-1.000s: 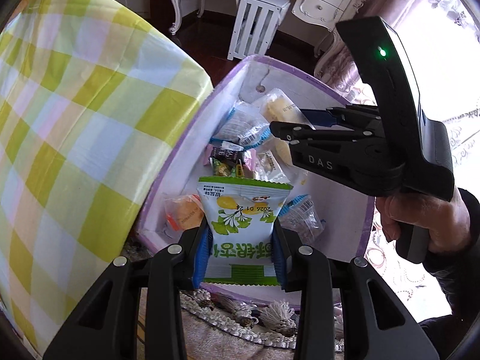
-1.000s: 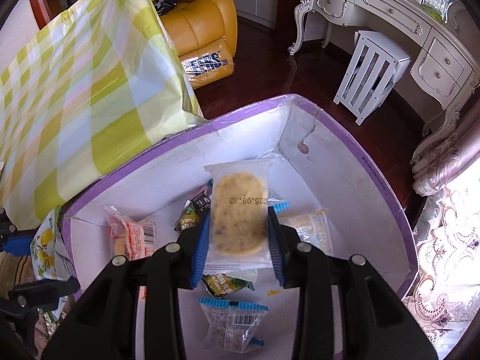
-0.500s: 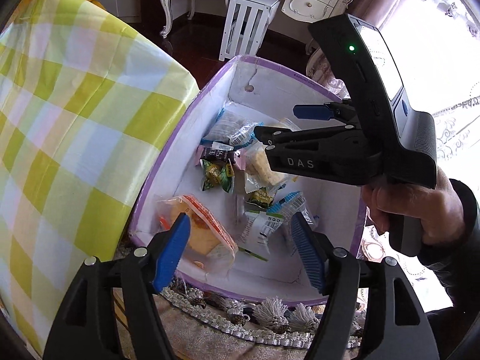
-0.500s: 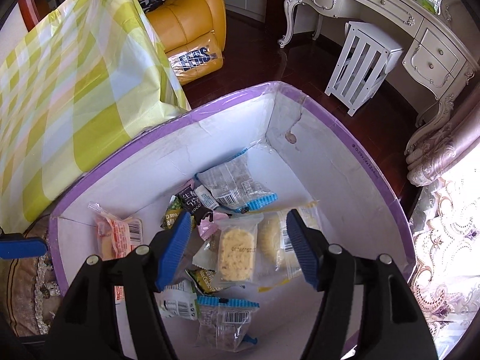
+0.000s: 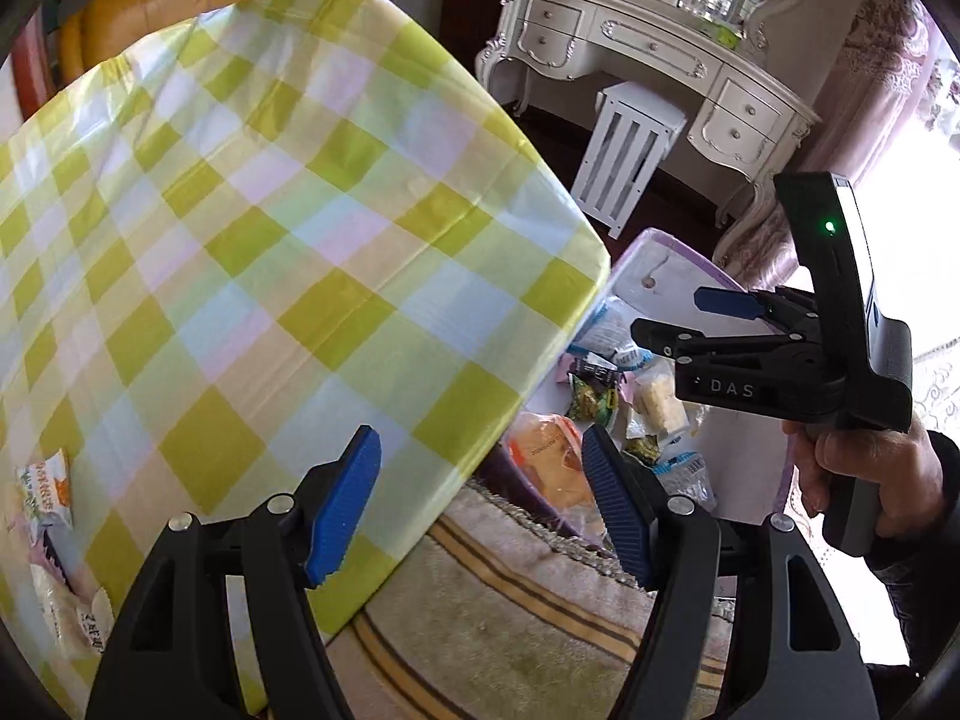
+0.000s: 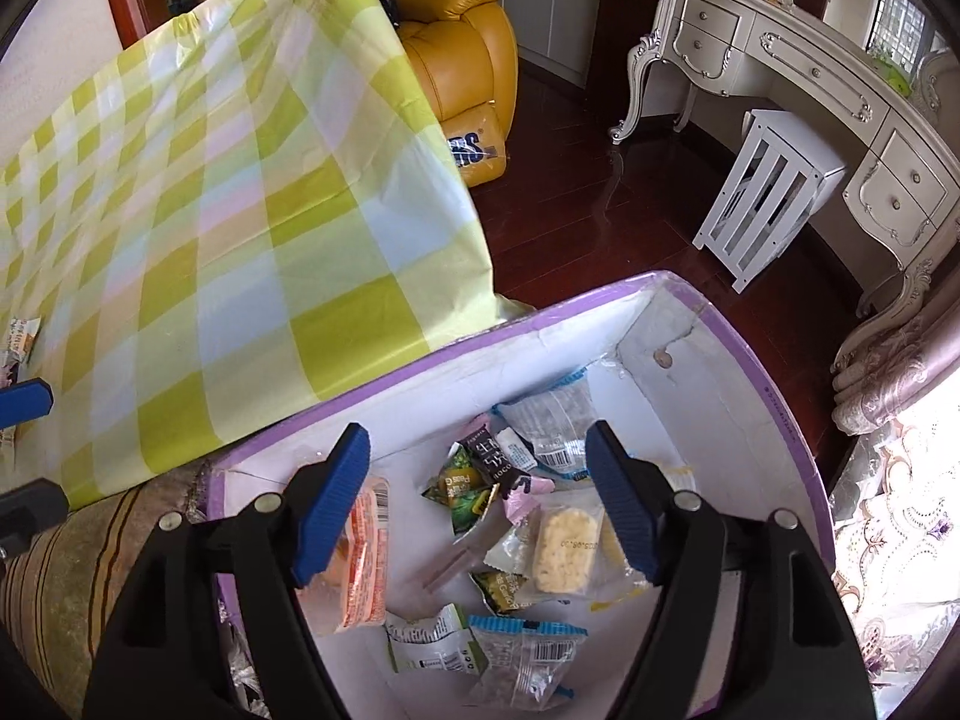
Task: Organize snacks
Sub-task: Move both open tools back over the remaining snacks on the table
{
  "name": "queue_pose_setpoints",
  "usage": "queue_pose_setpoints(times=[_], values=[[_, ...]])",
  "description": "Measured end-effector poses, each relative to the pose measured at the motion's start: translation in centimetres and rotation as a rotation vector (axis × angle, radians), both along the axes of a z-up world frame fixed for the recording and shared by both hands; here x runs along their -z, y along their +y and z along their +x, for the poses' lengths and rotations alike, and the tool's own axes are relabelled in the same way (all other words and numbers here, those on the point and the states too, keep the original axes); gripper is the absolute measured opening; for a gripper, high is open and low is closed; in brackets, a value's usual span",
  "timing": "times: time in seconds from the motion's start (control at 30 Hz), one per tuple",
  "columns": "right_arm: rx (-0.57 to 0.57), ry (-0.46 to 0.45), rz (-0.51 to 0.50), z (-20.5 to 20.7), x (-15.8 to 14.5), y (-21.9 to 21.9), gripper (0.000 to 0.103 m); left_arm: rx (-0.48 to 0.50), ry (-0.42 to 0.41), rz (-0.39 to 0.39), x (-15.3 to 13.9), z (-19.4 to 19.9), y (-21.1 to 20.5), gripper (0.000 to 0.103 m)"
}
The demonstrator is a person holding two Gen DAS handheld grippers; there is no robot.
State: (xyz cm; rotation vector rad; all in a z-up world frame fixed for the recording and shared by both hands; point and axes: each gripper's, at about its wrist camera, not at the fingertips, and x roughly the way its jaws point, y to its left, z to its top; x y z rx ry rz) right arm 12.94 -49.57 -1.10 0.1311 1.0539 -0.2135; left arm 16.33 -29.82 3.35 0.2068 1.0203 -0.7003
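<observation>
My left gripper [image 5: 480, 498] stands open and empty above the edge of the table [image 5: 270, 240], which has a yellow-green checked cloth. Two snack packets [image 5: 45, 486] lie on the cloth at the far left. To the right, the purple-rimmed white box [image 5: 654, 258] sits low beside the table. My right gripper [image 6: 477, 498] hangs over this box [image 6: 774, 408], its jaws opening with nothing between them. Inside lie several packets: a round cracker packet [image 6: 564, 546], an orange packet [image 6: 360, 558] and a green-white packet [image 6: 432, 642]. A hand holds the right gripper [image 5: 672, 315].
The box rests on a striped, fringed rug [image 5: 540, 612]. Beyond it are dark wood floor, a white slatted stool [image 6: 774, 204], an ornate white dresser [image 6: 840, 90] and a yellow armchair [image 6: 462, 54]. Curtains [image 6: 888, 372] hang at the right.
Both grippers opened and let their packets fall into the box: the left a green-white packet, the right the cracker packet. The left gripper then swung left over the table; the right rose slightly.
</observation>
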Motion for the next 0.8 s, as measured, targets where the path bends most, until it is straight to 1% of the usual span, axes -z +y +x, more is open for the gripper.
queue_pose_setpoints(times=[0.2,0.33,0.4,0.57,0.67,0.8], values=[[-0.097,-0.02,0.001,2.0,-1.4,4.5,0.076,-0.241,-0.043,-0.046,-1.9,1.6,9.0,0.068],[-0.17,-0.034,-0.002,3.2,-2.3,7.8,0.076,-0.429,-0.066,-0.086,-2.8,2.4,15.6,0.068],[-0.201,-0.038,-0.002,3.7,-2.6,9.4,0.076,-0.507,-0.07,-0.109,-2.9,2.8,18.8,0.068],[-0.292,-0.049,-0.002,5.2,-3.4,13.8,0.076,-0.679,-0.069,-0.136,-2.4,3.1,25.8,0.068],[-0.354,-0.058,0.003,5.9,-3.9,16.6,0.077,-0.745,-0.05,-0.153,-1.8,2.9,29.0,0.068],[-0.442,-0.065,0.006,6.8,-4.3,20.6,0.077,-0.758,-0.023,-0.18,-1.0,2.0,31.1,0.068]])
